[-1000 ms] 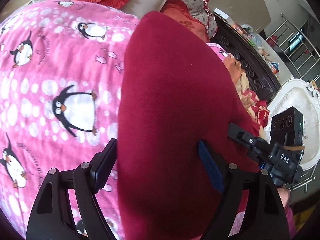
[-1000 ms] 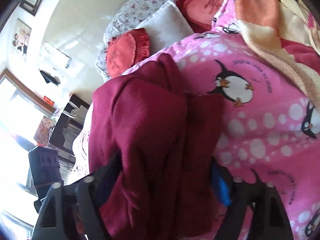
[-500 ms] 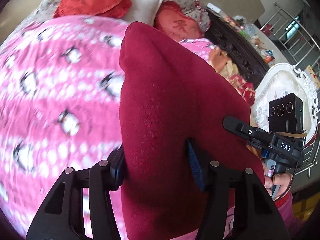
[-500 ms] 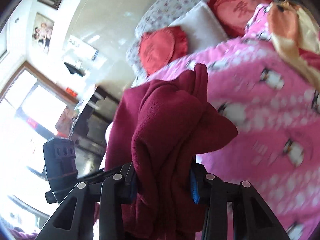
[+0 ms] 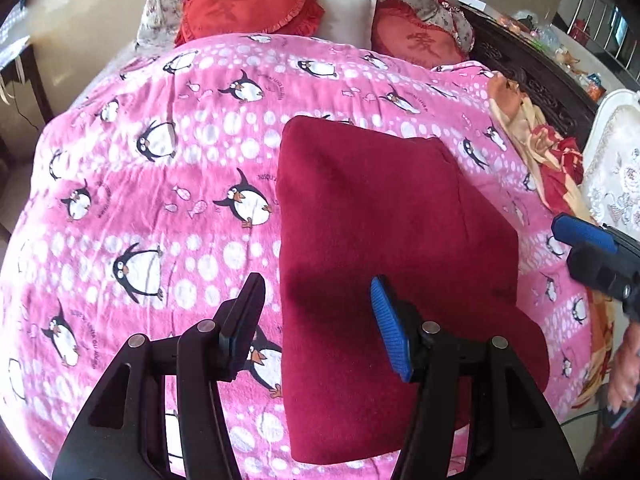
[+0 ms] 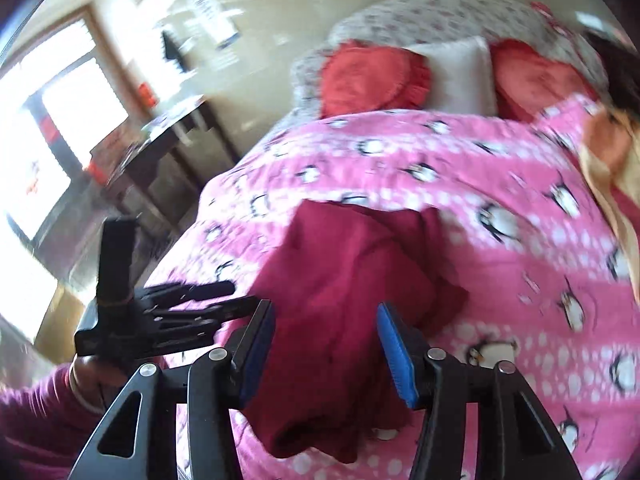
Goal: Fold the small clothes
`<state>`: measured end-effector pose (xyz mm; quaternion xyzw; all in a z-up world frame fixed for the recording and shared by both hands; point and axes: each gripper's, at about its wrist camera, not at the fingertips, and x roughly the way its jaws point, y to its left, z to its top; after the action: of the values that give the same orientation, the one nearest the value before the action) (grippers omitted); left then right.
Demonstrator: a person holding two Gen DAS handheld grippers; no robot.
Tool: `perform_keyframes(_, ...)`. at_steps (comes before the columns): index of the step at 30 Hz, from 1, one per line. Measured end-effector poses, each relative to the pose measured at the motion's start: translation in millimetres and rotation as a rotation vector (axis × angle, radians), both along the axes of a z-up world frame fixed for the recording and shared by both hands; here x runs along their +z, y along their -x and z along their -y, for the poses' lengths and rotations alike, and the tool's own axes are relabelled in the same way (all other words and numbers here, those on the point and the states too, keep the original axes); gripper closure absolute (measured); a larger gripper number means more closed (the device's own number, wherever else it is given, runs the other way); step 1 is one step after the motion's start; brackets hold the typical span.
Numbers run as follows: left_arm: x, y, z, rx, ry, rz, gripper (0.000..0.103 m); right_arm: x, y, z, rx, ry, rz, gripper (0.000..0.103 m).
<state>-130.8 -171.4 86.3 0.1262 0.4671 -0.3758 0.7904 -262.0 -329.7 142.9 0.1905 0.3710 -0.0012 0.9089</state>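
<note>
The left tool (image 5: pixel 318 312) points steeply down over the bed, its jaws apart with nothing pressed between the pads. The right tool (image 6: pixel 326 342) tilts down toward the near edge of the bed; its jaws have just been opening, and its pads press on nothing. In the right wrist view, a hand (image 6: pixel 94 376) in a magenta sleeve (image 6: pixel 36 412) grips the left tool's handle.
</note>
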Motion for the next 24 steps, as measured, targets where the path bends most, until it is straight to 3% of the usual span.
perform_keyframes(3, -4, 3, 8, 0.002, -0.020, 0.037, 0.048, -10, -12, -20, 0.053, 0.049, -0.032, 0.053)
perform_keyframes(9, -12, 10, 5, 0.018, -0.033, 0.074, 0.048, -76, -14, -32, 0.042, 0.216, -0.223, 0.054)
perform_keyframes(10, -12, 11, 3, 0.024, -0.031, 0.079, 0.048, -84, -11, -33, 0.035, 0.231, -0.218, 0.054)
perform_keyframes(18, 1, 19, -7, 0.075, -0.023, 0.158, 0.048, -56, 3, -31, -0.035, 0.169, -0.149, 0.054)
perform_keyframes(24, 10, 25, -17, 0.106, -0.008, 0.172, 0.048, -39, -7, -38, -0.117, 0.189, -0.100, 0.054)
